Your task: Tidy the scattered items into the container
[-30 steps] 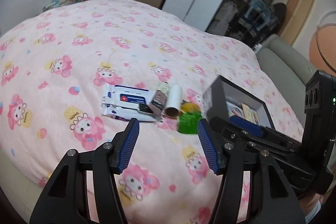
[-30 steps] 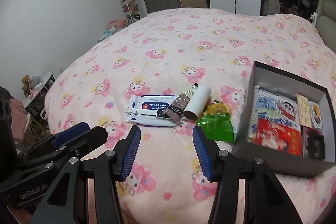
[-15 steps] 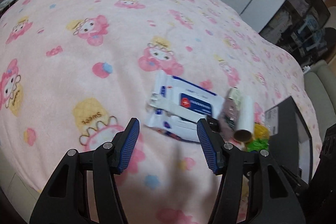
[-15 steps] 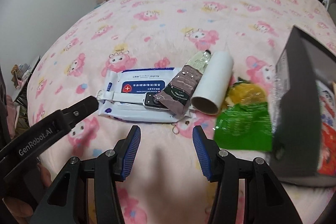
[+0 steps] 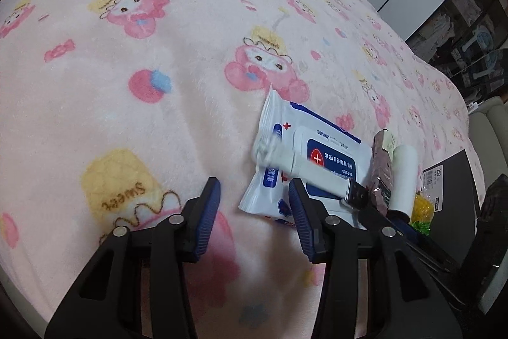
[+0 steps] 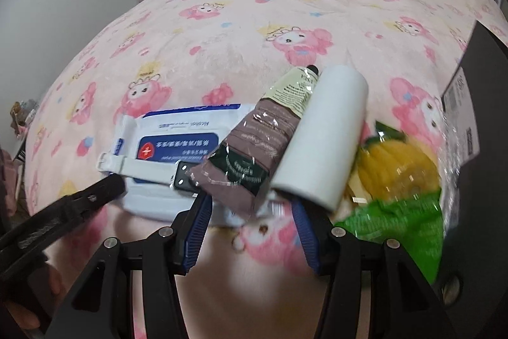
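Left gripper (image 5: 254, 205) jaws apart, just been closing, nothing between them. Right gripper (image 6: 250, 221) open, empty; brown tube (image 6: 250, 154) overlaps the watch (image 6: 149, 167) on the wipes pack (image 6: 177, 129). Container (image 6: 485, 104) cropped.

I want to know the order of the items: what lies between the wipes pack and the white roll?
In the right wrist view, a brown tube lies between the wipes pack and the white roll.

Left gripper (image 5: 254, 208) beside wipes pack (image 5: 304, 154), jaws just closing, nothing between; right gripper (image 6: 250, 208) agape.
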`<state>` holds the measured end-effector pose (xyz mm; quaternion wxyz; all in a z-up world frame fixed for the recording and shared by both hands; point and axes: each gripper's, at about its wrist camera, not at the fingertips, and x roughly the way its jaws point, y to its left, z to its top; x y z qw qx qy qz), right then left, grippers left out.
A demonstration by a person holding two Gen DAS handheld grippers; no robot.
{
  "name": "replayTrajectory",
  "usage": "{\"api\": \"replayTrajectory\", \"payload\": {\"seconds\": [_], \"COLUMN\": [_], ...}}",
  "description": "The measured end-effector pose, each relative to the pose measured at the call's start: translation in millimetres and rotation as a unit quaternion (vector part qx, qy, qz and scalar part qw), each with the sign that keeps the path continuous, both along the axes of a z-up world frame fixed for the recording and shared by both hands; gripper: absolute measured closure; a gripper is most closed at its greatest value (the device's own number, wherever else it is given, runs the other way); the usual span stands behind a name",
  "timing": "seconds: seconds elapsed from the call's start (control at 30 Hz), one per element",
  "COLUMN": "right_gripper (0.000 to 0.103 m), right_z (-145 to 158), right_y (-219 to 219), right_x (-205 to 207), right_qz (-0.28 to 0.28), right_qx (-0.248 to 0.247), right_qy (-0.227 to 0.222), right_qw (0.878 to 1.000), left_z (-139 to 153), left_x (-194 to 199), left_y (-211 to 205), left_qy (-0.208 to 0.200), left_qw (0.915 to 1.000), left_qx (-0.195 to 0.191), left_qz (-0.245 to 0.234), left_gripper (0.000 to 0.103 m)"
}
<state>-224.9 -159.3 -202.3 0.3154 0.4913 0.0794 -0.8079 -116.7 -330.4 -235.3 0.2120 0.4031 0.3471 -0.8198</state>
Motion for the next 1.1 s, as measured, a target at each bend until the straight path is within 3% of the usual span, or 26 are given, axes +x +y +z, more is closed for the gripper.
{"api": "replayTrajectory", "payload": {"seconds": [0.13,0.27,0.4,0.47,0.6,0.8,0.87,0.9,1.0,1.1], "right_gripper": [0.058,0.084,0.097,0.098,0.098,0.094,0.086,0.077,0.068,0.068], "right_z": [-1.9,-0.6,8.1,17.3,36.5,32.2,26.1,23.3,14.4,7.8], "right_y": [-2.5,-0.1,17.7,23.3,23.5,35.0,35.2,36.1,38.5,34.2], "right_x": [-0.6,6.3,10.7,17.7,41.5,48.5,43.6,39.9,25.7,18.1], "right_qz": [0.012,0.03,0.024,0.032,0.055,0.038,0.029,0.021,-0.003,-0.006], "right_qx": [-0.007,-0.004,-0.037,-0.063,-0.053,-0.044,-0.025,-0.018,-0.026,-0.029], "right_qy": [0.017,0.012,-0.011,-0.025,0.007,-0.019,-0.018,-0.021,-0.041,-0.045], "right_qw": [1.0,0.999,0.999,0.997,0.997,0.998,0.999,0.999,0.999,0.999], "left_z": [1.0,9.1,15.4,19.8,28.4,34.7,26.7,19.6,5.8,4.8], "left_x": [-2.1,-0.3,11.4,19.8,30.6,59.3,61.6,61.2,61.9,54.3], "left_y": [4.5,14.0,20.0,29.5,45.4,58.5,46.4,38.3,26.1,26.8], "left_qy": [0.008,0.007,0.027,0.03,0.033,0.042,0.042,0.042,0.049,0.049], "left_qw": [0.9998,0.9993,0.9988,0.9983,0.9979,0.9982,0.9985,0.9976,0.9938,0.9948], "left_qx": [0.002,-0.026,-0.004,-0.004,-0.001,-0.009,0.024,0.05,0.1,0.089], "left_qz": [-0.015,-0.027,-0.04,-0.049,-0.056,-0.042,-0.027,-0.021,-0.003,-0.008], "left_gripper": [0.081,0.086,0.089,0.089,0.09,0.098,0.089,0.074,0.071,0.071]}}
